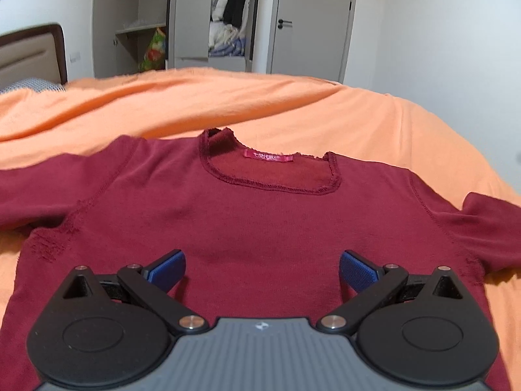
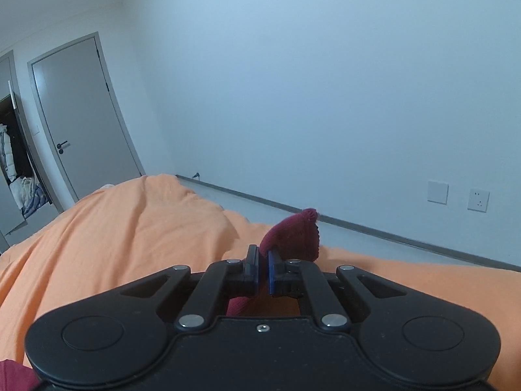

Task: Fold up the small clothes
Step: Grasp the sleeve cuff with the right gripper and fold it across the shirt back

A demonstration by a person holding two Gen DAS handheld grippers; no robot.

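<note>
Your left gripper (image 1: 262,268) hung spread wide over the shirt (image 1: 260,215) on the bed (image 1: 228,97), while your right gripper (image 2: 263,272) pinched its cuff (image 2: 298,236).

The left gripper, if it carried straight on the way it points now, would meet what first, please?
Probably the dark red knit sweater lying flat on the orange bedspread: the open left gripper hovers over its chest, aimed toward the neckline, though its height above the cloth is unclear.

The shirt (image 1: 260,221) was dark red with a pink neck label (image 1: 269,156). The bedcover (image 1: 228,97) was plain orange. Both tools had black frames and blue pads (image 1: 356,270). Grey doors (image 1: 312,16) stood against white walls (image 2: 309,81).
</note>
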